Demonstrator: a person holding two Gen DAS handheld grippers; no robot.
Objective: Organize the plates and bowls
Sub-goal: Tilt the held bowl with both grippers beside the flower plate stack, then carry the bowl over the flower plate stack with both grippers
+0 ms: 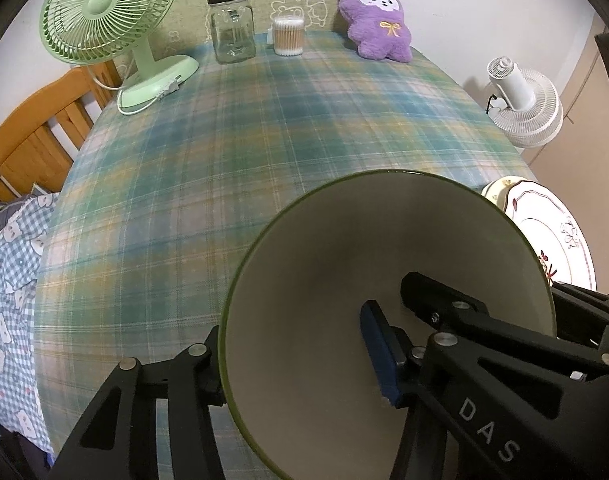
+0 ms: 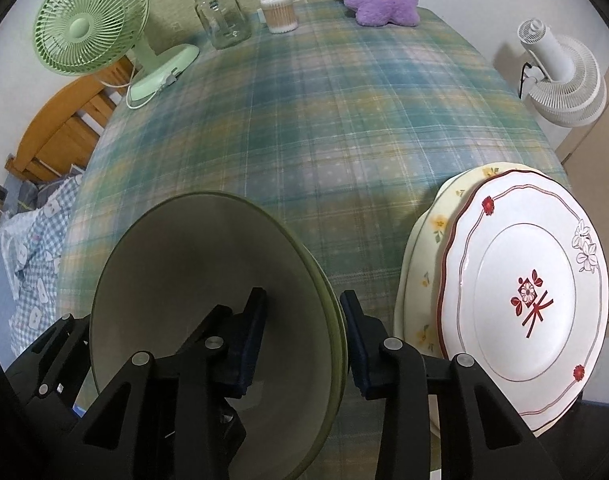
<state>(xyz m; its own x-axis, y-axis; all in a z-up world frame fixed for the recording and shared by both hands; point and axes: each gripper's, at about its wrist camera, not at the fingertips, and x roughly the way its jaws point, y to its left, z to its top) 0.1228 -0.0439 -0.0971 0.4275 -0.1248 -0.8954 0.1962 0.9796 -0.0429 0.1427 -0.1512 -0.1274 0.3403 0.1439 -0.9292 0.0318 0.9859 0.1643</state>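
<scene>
A wide bowl with a green rim (image 1: 344,240) (image 2: 184,264) stands near the front of the plaid tablecloth (image 1: 264,128). My left gripper (image 1: 292,328) straddles its left wall: one finger is outside, and the blue pad (image 1: 378,352) inside stands clear of the wall. My right gripper (image 2: 303,296) straddles the bowl's right rim, one pad (image 2: 252,340) inside and the other just outside, with a gap showing inside. To the right, a white plate with red flowers (image 2: 524,304) (image 1: 552,232) lies on a cream plate with yellow flowers (image 2: 432,224).
Along the back stand a green desk fan (image 1: 104,16), a glass jar (image 1: 232,28), a tub of cotton swabs (image 1: 288,36) and a purple plush toy (image 1: 376,20). A white fan (image 1: 520,104) stands off the right edge. A wooden bed frame (image 1: 36,128) and checked bedding (image 1: 8,300) lie left.
</scene>
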